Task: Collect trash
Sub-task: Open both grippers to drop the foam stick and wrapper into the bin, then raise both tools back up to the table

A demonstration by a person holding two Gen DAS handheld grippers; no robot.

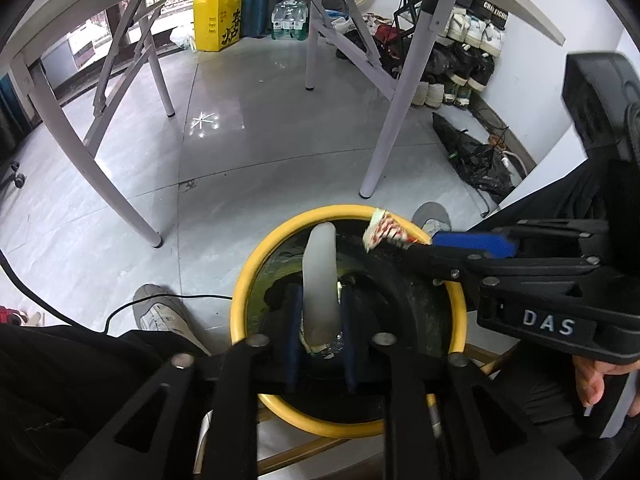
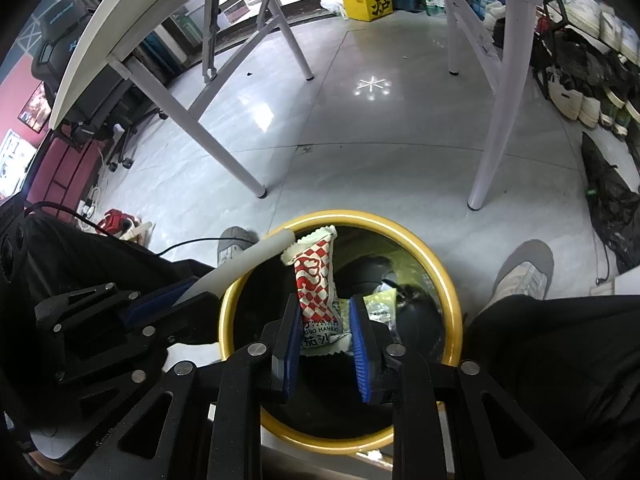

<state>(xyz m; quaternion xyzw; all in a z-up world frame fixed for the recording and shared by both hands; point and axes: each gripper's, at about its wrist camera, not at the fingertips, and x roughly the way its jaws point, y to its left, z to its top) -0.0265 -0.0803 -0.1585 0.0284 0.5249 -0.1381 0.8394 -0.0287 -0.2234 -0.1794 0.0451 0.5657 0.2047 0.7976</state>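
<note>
A yellow-rimmed trash bin (image 1: 256,256) with a black liner stands on the floor below both grippers; it also shows in the right wrist view (image 2: 440,264). My left gripper (image 1: 320,300) is shut on a white wrapper (image 1: 320,280) with foil at its base, held over the bin; the wrapper also shows in the right wrist view (image 2: 248,258). My right gripper (image 2: 325,320) is over the bin with a red-and-white checkered sauce packet (image 2: 316,280) between its blue pads, which touch it loosely. The packet (image 1: 382,230) and right gripper (image 1: 424,244) show at right in the left wrist view. Some trash (image 2: 380,304) lies in the bin.
White folding-table legs (image 1: 380,152) stand just beyond the bin. The person's shoes (image 2: 520,272) flank the bin. A black bag (image 1: 476,160) and shoe rack (image 1: 468,60) are by the right wall. A yellow box (image 1: 218,22) sits far back. A cable (image 1: 160,300) runs at left.
</note>
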